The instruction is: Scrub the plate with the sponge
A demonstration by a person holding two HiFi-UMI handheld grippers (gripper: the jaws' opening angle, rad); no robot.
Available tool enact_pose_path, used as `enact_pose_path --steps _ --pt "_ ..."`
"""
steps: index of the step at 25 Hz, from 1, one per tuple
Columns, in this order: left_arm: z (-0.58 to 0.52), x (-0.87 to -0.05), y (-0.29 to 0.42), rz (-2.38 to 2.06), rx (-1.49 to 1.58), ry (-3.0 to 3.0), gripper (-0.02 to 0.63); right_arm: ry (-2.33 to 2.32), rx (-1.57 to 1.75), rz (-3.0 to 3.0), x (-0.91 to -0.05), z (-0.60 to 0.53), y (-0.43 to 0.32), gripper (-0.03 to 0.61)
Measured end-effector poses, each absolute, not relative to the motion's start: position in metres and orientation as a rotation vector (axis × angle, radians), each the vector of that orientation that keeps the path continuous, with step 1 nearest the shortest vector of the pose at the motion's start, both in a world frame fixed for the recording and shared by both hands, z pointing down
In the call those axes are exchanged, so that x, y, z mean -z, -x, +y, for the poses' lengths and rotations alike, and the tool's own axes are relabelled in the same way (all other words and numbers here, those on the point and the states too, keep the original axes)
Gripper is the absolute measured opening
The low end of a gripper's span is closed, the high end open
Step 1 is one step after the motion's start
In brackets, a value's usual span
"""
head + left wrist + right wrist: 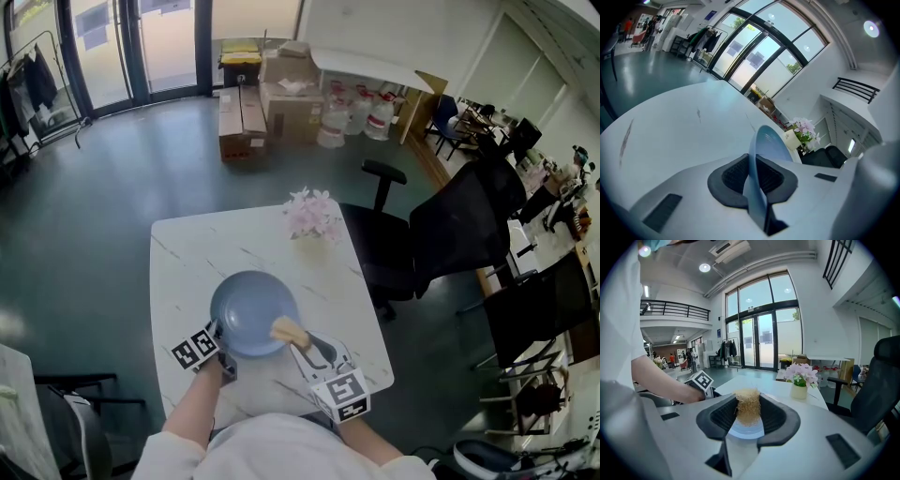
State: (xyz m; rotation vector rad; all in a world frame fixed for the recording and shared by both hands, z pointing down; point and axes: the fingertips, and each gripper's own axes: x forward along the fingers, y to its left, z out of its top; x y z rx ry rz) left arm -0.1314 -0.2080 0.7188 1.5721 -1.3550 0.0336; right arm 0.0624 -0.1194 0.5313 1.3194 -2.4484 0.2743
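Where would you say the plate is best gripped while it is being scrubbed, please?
Probably the plate's thin rim, from the near left, as the left gripper does now, with its jaws shut on the edge. The rim fits between the jaws, and that side leaves the face free for the sponge held in the right gripper.

Round blue-grey plate (248, 314), face up — tan fibrous sponge (289, 330) on its near-right rim.
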Motion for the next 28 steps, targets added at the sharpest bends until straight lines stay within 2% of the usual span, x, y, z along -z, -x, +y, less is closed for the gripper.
enact_pose_path --steps 14,28 --pt "-0.207 -0.744 0.135 -1.405 -0.214 -1.562 0.043 -1.309 -0.288 -2.445 -0.534 -0.114 -0.062 0.143" --pt "-0.208 -0.739 0.133 -1.361 -0.183 -1.601 0.046 -1.298 -0.274 -2.47 -0.532 -0.115 -0.056 0.143"
